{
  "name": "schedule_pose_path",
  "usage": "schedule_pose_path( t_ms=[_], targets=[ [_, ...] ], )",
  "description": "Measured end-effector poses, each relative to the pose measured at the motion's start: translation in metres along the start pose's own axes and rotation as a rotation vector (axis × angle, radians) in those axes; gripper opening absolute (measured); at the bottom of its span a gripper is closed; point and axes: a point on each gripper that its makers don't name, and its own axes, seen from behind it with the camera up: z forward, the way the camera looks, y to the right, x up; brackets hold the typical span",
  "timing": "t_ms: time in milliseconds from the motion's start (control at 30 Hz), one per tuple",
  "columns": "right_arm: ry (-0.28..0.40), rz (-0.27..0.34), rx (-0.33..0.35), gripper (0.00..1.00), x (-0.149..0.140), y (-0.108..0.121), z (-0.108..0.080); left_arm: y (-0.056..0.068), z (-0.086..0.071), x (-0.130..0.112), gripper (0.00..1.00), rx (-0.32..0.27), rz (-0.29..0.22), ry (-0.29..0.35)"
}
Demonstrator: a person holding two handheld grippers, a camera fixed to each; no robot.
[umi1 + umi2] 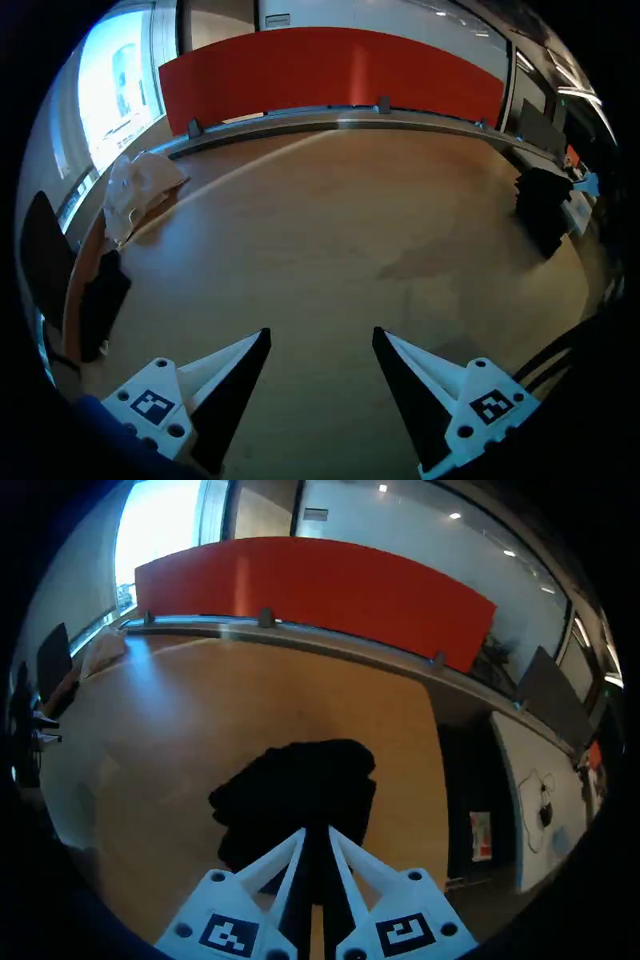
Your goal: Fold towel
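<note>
Pointed white-and-black fingers of left gripper (320, 330) spread wide apart over smooth brown wooden table (336, 224), those of right gripper (317, 830) almost pressed together, tips at soft lumpy black towel (296, 788), hard to tell if pinching it, then crumpled white cloth (136, 188), flat red board (336, 72) farthest back.

— What are you seeing of the rig?
— I'm looking at the left gripper (321, 330): white wedge-shaped jaws tapering to points and faced in black. Each is carrying a black-and-white square tag ringed by dark screw holes. Black cables (552, 360) are trailing off beside it.
— And the right gripper (318, 830)?
— I'm seeing the same white jaws, black facings, tags and screw holes.
</note>
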Motion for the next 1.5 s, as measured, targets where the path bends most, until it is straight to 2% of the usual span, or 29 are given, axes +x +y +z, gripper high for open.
schedule_pose_path(
  t_ms=[300,667,1167,1500],
  targets=[
    [-0.042,0.054,-0.021,0.05,-0.032,0.01,-0.001,-0.002,-0.001,0.0,0.94,0.001,0.005,-0.002],
    [-0.1,0.074,-0.042,0.05,-0.06,0.017,0.003,-0.003,-0.002,0.0,0.94,0.004,0.006,-0.002],
    [-0.185,0.14,-0.073,0.05,-0.097,0.024,0.03,-0.007,-0.003,-0.003,0.94,0.015,0.011,-0.01],
    [-0.219,0.161,-0.096,0.05,-0.107,0.026,0.047,-0.005,-0.004,-0.004,0.94,0.017,0.015,-0.013]
  ],
)
